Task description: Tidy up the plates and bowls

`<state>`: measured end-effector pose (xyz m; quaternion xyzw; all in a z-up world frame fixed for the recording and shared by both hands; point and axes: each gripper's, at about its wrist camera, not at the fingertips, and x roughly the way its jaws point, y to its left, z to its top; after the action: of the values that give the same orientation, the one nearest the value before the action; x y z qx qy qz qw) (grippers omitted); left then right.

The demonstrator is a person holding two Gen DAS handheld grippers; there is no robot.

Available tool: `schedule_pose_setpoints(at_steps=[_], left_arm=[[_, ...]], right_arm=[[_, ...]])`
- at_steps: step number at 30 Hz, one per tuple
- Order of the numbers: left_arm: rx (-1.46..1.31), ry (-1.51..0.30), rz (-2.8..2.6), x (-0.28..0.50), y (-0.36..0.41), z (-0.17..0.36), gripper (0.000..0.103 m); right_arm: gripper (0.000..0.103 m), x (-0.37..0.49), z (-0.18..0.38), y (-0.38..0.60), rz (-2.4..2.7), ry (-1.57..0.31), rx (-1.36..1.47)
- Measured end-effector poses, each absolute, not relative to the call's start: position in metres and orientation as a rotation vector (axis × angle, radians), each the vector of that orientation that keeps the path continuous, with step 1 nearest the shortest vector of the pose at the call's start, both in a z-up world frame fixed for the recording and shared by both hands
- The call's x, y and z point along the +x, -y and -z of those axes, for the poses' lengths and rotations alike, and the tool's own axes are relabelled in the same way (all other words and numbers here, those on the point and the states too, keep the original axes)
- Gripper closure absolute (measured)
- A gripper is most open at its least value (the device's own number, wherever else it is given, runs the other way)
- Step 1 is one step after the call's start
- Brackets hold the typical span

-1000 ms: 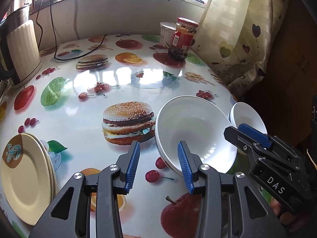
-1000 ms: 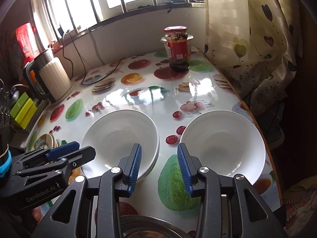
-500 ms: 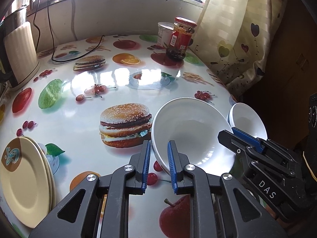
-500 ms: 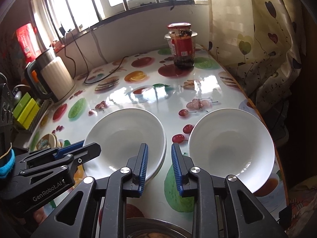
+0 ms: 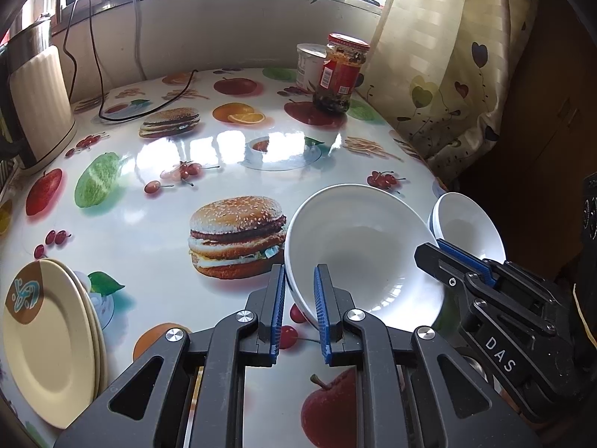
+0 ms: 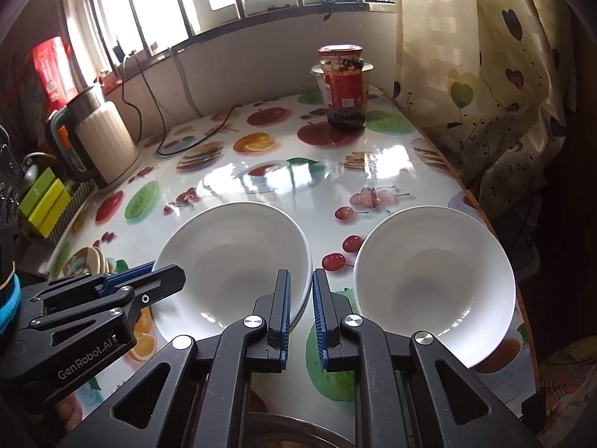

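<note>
We hold the left gripper (image 5: 300, 308) narrowed astride the near rim of the left white bowl (image 5: 363, 252); the right gripper (image 6: 300, 313) is shut astride its right rim. Step: grasping. Next: lift it toward the right white bowl (image 6: 434, 280) on the surface (image 5: 224, 156).

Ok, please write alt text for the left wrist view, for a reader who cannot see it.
The left gripper and the right gripper each clamp a rim of one white bowl on a food-print table. A second bowl sits right of it; plates are stacked at far left.
</note>
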<state>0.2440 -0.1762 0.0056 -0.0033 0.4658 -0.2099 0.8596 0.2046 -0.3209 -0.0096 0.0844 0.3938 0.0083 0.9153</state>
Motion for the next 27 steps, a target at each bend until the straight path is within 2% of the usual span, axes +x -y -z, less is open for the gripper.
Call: schedule_pose_setpoints(at_steps=[27], left_arm=[[0.007,-0.932,0.429,0.229,0.172,-0.021,0.087]], right_arm=[[0.091,0.193,0.001,0.317,-0.027,-0.786,0.172]])
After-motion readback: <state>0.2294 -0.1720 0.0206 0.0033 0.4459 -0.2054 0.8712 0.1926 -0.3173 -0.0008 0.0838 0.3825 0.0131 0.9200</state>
